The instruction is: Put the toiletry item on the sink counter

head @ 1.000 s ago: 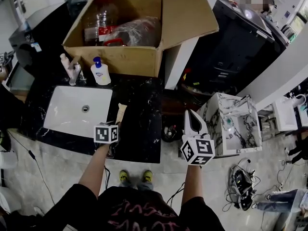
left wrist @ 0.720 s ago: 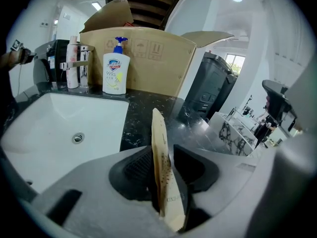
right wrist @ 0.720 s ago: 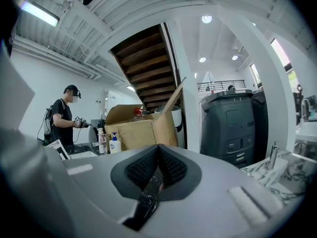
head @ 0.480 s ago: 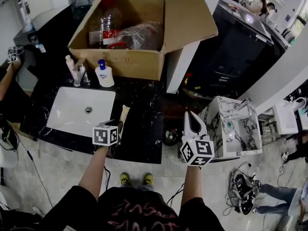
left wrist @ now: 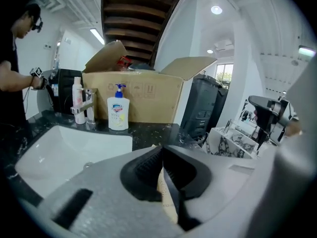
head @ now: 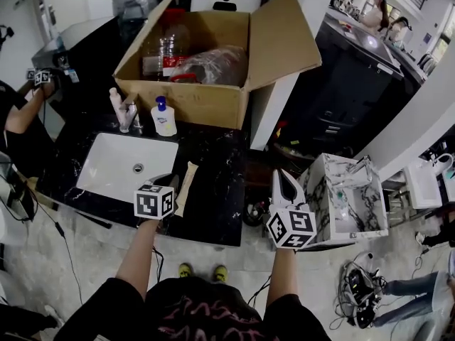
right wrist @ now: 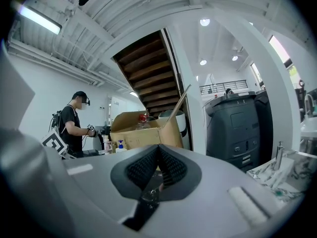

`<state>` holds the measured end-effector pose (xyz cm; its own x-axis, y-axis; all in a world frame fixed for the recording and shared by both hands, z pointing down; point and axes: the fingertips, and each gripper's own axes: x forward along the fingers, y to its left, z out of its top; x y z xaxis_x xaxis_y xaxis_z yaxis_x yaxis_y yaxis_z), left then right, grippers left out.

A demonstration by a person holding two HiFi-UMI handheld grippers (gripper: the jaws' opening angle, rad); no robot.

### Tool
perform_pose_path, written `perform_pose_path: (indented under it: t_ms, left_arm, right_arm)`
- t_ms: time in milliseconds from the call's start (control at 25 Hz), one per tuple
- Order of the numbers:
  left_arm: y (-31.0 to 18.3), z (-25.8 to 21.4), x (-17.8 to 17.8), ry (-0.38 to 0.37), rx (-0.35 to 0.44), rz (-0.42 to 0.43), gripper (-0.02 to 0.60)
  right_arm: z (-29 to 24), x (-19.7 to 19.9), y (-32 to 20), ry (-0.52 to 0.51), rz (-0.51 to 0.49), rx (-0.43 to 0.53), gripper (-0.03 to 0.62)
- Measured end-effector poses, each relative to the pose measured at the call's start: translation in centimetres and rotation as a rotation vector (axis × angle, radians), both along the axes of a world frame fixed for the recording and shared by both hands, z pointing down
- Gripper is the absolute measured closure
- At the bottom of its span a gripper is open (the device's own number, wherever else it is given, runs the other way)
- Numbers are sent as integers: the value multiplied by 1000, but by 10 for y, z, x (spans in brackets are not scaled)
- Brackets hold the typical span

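The toiletry item, a beige tube (head: 186, 187), lies flat on the black marble counter (head: 217, 183) just right of the white sink (head: 106, 163). My left gripper (head: 169, 182) hovers at the counter's front edge, right beside the tube's left side. Its jaws are closing and meet with nothing between them (left wrist: 161, 150); the tube (left wrist: 167, 202) shows on the counter below and beyond them. My right gripper (head: 281, 174) hangs in the air right of the counter, over the floor, jaws shut and empty (right wrist: 158, 148).
A soap pump bottle (head: 164, 116) and the faucet (head: 128, 114) stand behind the sink. An open cardboard box (head: 206, 98) fills the counter's back. A marble-patterned cabinet (head: 345, 197) stands on the right. A person (head: 18, 112) stands at the far left.
The tube stays on the counter. My left gripper has drawn slightly back and left of it. The right gripper has barely moved. A person has come into view at the left.
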<state>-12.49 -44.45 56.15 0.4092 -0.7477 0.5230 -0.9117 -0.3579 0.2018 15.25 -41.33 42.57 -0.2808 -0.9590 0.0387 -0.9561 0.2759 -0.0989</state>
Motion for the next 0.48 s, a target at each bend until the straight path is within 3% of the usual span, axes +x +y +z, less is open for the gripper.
perform_pose_path:
  t_ms: [480]
  left_arm:
    - [6,-82,-10,24,184,-9,580]
  right_arm:
    - [-18,-15,6,11,-31,35,592]
